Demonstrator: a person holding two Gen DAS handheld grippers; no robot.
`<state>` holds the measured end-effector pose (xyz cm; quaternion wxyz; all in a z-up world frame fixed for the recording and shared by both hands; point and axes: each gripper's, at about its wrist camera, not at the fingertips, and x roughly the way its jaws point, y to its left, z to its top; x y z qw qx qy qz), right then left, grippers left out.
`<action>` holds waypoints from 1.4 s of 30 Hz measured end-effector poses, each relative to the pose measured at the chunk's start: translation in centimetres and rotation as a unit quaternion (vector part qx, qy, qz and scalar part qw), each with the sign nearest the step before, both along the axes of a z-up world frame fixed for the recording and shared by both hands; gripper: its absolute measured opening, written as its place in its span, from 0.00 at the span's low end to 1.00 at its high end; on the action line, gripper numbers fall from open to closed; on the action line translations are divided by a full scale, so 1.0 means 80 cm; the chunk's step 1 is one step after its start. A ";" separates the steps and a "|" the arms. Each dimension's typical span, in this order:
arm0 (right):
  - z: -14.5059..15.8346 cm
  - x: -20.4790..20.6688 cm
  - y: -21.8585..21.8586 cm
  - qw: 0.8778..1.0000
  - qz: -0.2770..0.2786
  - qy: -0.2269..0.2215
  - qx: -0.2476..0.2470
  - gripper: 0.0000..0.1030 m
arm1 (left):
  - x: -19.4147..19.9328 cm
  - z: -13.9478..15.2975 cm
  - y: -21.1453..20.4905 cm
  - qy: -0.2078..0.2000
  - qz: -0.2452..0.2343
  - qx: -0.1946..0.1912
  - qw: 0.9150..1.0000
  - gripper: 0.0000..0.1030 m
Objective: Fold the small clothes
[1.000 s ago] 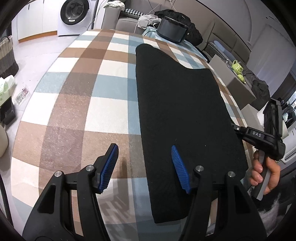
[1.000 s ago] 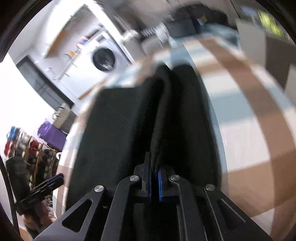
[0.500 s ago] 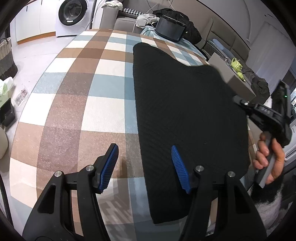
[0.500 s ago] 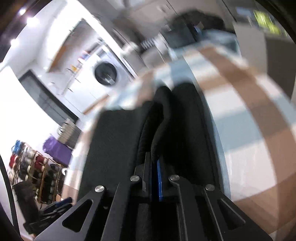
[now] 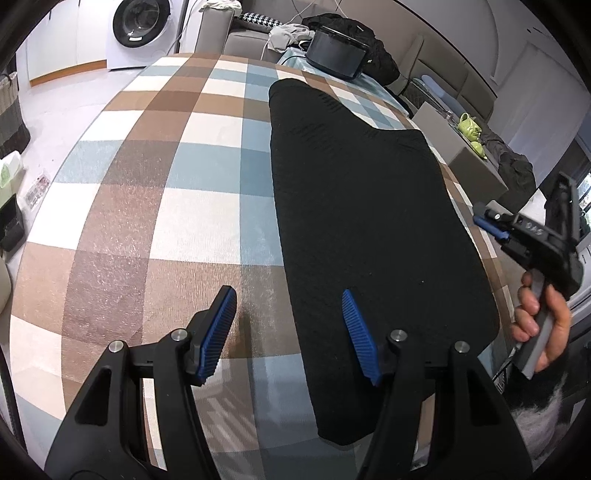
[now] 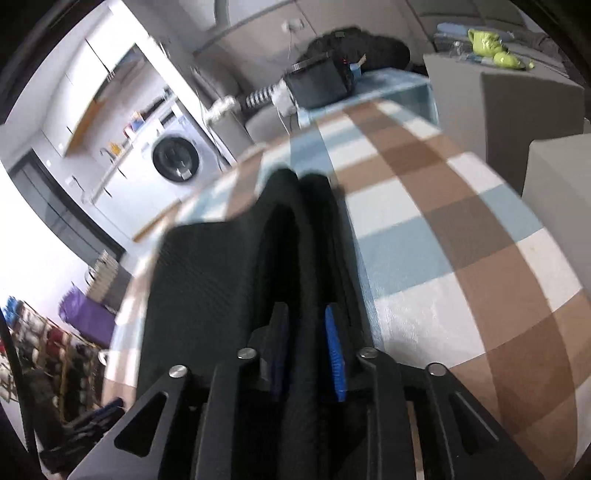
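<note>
The black garment (image 5: 369,221) lies on the checked tablecloth (image 5: 147,206), right of centre in my left wrist view, running from the near edge to the far end. It now reads as a long dark slab with a straight left edge, a rounded far tip and a squarer shoulder on the far right; a second ago the right side was narrower, so the cloth has spread rightward. Fine ribbed knit, no print. My right gripper (image 6: 308,350) was pinched tight on a fold of the garment in both earlier frames; its jaws have just been opening, and now stand narrowly apart with a ridge of black cloth still running up between the blue pads (image 6: 334,354). I cannot tell whether the pads still press on it. In the left view that right gripper (image 5: 487,221) sits off the garment's right edge, higher than before, with my hand (image 5: 543,325) on the handle. My left gripper (image 5: 288,332) is unchanged: jaws about half open, holding nothing, hovering over the near end, its right pad above the garment's left edge. Washing machine (image 5: 142,26) far left.
</note>
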<state>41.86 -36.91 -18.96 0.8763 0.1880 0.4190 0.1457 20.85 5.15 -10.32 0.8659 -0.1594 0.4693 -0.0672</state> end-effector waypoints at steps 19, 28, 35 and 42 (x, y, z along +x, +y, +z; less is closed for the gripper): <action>-0.029 0.054 0.045 0.996 0.054 0.067 -0.017 0.15 | -0.006 0.008 -0.005 -0.010 -0.005 -0.002 1.000 0.55; -0.038 -0.075 0.016 0.984 0.132 0.081 0.083 0.27 | -0.003 0.006 -0.029 -0.005 -0.040 -0.003 0.999 0.55; -0.004 -0.106 0.024 0.987 0.152 -0.009 0.046 0.05 | -0.007 0.003 -0.043 -0.002 -0.058 0.002 0.998 0.55; -0.020 -0.100 0.010 0.990 0.135 0.031 0.012 0.11 | -0.016 0.000 -0.034 0.004 -0.046 0.002 0.999 0.55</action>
